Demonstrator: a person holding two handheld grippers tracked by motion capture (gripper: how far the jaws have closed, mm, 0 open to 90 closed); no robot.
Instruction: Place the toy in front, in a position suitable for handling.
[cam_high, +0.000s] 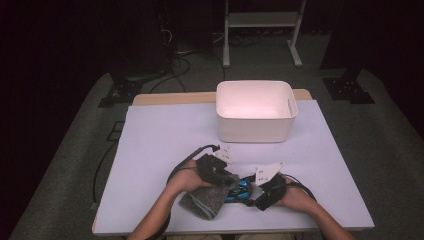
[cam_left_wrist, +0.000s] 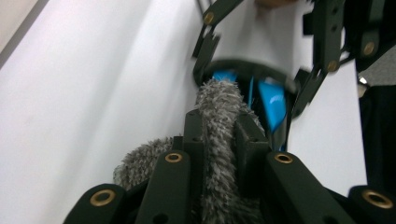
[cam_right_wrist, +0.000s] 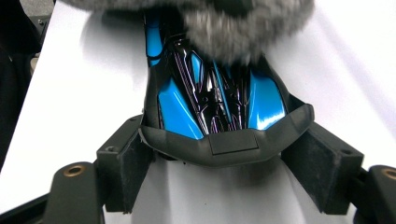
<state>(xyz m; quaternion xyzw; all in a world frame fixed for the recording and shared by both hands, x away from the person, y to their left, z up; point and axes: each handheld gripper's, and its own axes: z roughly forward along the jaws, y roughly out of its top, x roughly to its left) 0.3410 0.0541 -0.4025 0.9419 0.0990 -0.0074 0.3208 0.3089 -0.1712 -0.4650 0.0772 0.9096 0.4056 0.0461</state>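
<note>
A glossy blue and black toy car (cam_high: 242, 189) lies near the table's front edge, between my hands. My right gripper (cam_right_wrist: 224, 156) is shut on its wide rear end, the pads (cam_right_wrist: 125, 164) pressing both sides of the car (cam_right_wrist: 215, 100). My left gripper (cam_left_wrist: 219, 122) is shut on a fuzzy grey cloth (cam_left_wrist: 218, 105), whose tip rests against the car (cam_left_wrist: 273, 100). In the high view the cloth (cam_high: 204, 200) bunches under my left gripper (cam_high: 229, 181), with my right gripper (cam_high: 252, 196) facing it. The cloth (cam_right_wrist: 233, 28) hides the car's front.
A white rectangular bin (cam_high: 255, 125) stands open and empty at the back middle of the white table (cam_high: 160, 135). Cables trail from both grippers over the table. Beyond the table lie grey floor, stand legs and dark equipment.
</note>
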